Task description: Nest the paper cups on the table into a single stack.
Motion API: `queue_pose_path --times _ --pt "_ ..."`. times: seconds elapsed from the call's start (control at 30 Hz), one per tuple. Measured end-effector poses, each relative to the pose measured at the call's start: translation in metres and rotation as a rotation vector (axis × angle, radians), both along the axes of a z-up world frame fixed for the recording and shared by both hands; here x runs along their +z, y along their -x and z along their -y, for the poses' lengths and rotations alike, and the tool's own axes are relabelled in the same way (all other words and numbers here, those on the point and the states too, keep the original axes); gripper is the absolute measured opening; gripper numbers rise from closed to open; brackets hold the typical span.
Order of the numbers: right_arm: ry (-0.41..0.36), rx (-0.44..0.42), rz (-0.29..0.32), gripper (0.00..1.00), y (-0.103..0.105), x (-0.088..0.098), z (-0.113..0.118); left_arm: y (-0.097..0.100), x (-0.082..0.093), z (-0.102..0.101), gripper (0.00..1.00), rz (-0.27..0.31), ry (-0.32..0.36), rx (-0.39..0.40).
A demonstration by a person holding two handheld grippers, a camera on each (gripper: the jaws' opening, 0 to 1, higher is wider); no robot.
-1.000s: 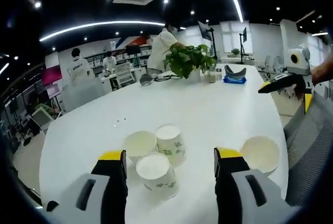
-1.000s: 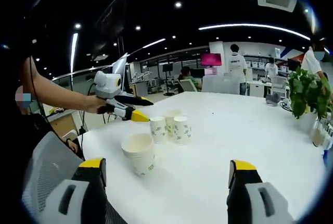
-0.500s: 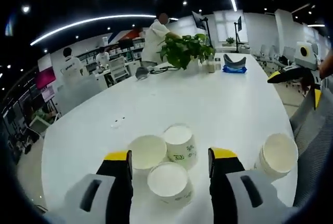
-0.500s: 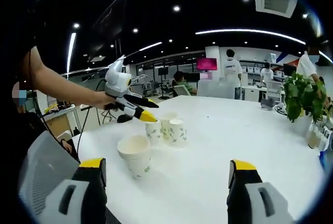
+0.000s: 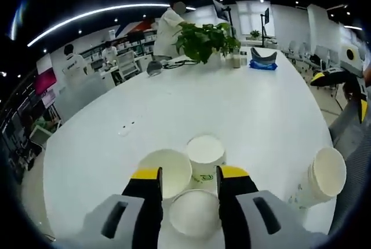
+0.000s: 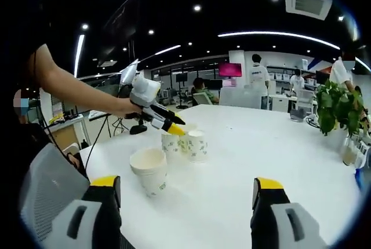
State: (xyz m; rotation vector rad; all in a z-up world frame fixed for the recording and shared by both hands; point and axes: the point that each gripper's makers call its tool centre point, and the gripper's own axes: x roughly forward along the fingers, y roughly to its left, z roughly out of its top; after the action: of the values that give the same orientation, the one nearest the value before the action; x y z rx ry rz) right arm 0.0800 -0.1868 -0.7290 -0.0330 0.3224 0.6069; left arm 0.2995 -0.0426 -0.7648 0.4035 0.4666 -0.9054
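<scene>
The left hand-held gripper (image 5: 188, 180) straddles the nearest paper cup (image 5: 194, 221), jaws narrowed but not visibly clamped. The right hand-held gripper (image 6: 185, 191) waits wide open, empty, near the cup stack (image 6: 149, 171) on the surface (image 6: 278, 156).

paper cups (image 6: 197, 145): white, green print | fingers (image 5: 146, 175): yellow tips, black | table (image 5: 249, 110): white

Four paper cups stand on one white table (image 5: 249, 110): a cluster of three at six o'clock in the left gripper view, namely the near cup (image 5: 194, 213), the left cup (image 5: 166, 170) and the far cup (image 5: 206, 155), plus one lone cup (image 5: 322, 176) at four o'clock. One potted plant (image 5: 203, 39) sits at twelve o'clock. Two grippers are in play.
</scene>
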Motion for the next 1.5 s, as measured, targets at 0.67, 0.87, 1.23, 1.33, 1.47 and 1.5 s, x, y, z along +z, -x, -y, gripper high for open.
queue_pose_path --times 0.67,0.87,1.23,1.33,1.47,1.5 --pt "0.028 0.01 0.01 0.94 0.0 -0.002 0.0 -0.009 -0.014 -0.001 0.02 -0.035 -0.063 -0.01" --pt "0.04 0.016 0.02 0.92 0.001 -0.001 -0.001 -0.013 -0.006 -0.003 0.0 -0.007 -0.068 -0.003" --pt "0.041 0.023 0.021 0.92 0.002 -0.001 -0.002 -0.019 0.011 -0.01 0.0 0.058 -0.069 -0.006" --pt "0.041 0.028 0.021 0.93 0.002 -0.001 -0.004 -0.017 0.015 -0.014 0.0 0.063 -0.068 -0.004" --pt "0.034 0.031 0.025 0.94 0.002 0.001 -0.005 -0.01 0.029 -0.017 0.0 0.083 -0.064 0.0" --pt "0.034 0.032 0.024 0.94 0.002 0.0 -0.004 -0.008 0.032 -0.017 0.0 0.087 -0.061 0.002"
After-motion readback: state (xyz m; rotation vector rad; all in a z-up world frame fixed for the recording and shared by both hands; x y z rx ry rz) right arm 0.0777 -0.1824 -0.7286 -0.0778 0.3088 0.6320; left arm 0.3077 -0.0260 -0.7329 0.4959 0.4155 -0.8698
